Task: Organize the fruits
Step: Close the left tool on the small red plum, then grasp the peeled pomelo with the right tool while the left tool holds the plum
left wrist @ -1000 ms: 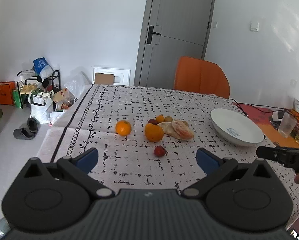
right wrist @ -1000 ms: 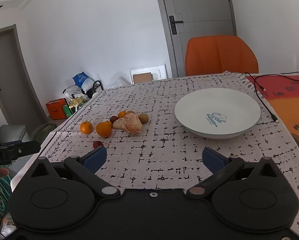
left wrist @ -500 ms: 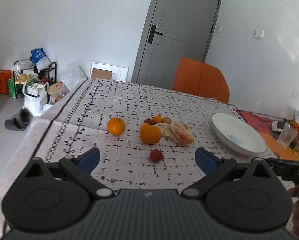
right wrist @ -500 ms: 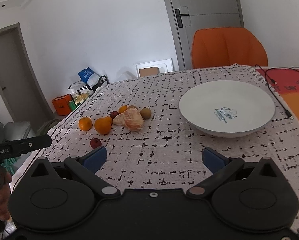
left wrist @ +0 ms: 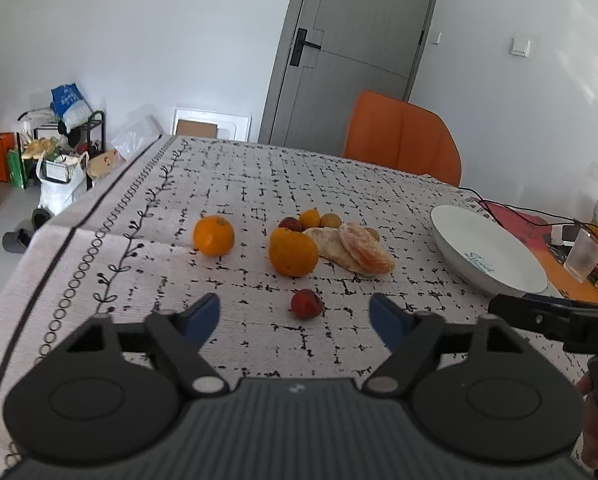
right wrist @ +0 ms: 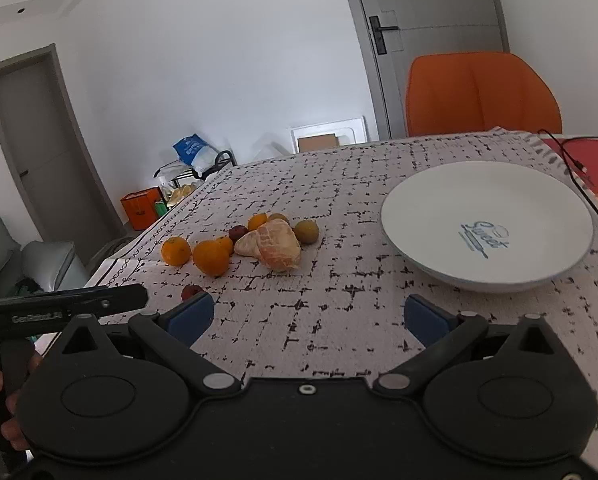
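In my left wrist view, the left gripper [left wrist: 295,314] hangs low over the tabletop [left wrist: 239,184], and its jaws have just been closing but are spread with nothing pressed by them. The small red fruit [left wrist: 306,304] lies on the cloth just ahead, between the two blue pads [left wrist: 201,316], not touched by either. Behind it I see one big orange [left wrist: 293,253] and, apart to the left, a second orange [left wrist: 213,235]. The peeled citrus [left wrist: 355,248] lies touching the right of the big orange, and three small fruits [left wrist: 309,218] sit close behind. The white plate [left wrist: 487,254] stands well apart on the right, with no fruit in it, and the right gripper's body comes in at the right edge. In my right wrist view, the right gripper [right wrist: 305,318] has its jaws spread wide over bare cloth and holds nothing. The plate [right wrist: 487,220] is ahead to the right, the fruits are in a group ahead to the left, and the red fruit [right wrist: 191,292] is partly hidden behind my left pad [right wrist: 189,316].
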The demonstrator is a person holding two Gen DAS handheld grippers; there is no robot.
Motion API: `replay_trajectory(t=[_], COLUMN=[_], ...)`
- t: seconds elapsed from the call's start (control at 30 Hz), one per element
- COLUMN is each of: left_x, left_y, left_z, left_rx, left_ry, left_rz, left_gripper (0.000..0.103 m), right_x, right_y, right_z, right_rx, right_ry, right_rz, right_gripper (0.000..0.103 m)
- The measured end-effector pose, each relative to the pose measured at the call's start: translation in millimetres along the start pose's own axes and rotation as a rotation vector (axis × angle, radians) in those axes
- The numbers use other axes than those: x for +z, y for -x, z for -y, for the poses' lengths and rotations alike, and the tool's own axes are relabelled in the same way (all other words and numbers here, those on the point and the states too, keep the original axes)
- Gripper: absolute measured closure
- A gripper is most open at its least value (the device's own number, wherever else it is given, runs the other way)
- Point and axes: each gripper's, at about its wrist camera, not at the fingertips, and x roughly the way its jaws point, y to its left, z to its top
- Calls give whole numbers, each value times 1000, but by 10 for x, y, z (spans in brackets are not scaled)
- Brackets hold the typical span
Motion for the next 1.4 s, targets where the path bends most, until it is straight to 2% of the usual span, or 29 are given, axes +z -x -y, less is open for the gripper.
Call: replay_trajectory(t=[0.43,0.63,0.77,0.9,1.1,1.23,1.4], left_x=[1,-10,-36,15,100,101,102], left_y=[-347,-521,-585,-516,-434,-394,-363], left_z=[40,69,79,2,-128,-191,-254], left_rx=[25,22,45,68,97,110,120], left_ry=[12,14,7,24,33,38,45], left_rz=[-26,-51,-57,-16,-1,2,9], left_gripper=[47,59,82,82,82,82,82], right_x=[37,53,69,95,148,171,227], right_y=[-267,-373,-420,-477,-603,-674,-790], right_z=[58,87,81,71,33,-2,-50], right_rx=[2,5,13,20,23,29,29], right_ry=[10,3,6,9,18,28,42], right_rz=[-41,-54,-57,-59,-59,-66,-72], right_gripper=[17,19,19,19,20,26,29])
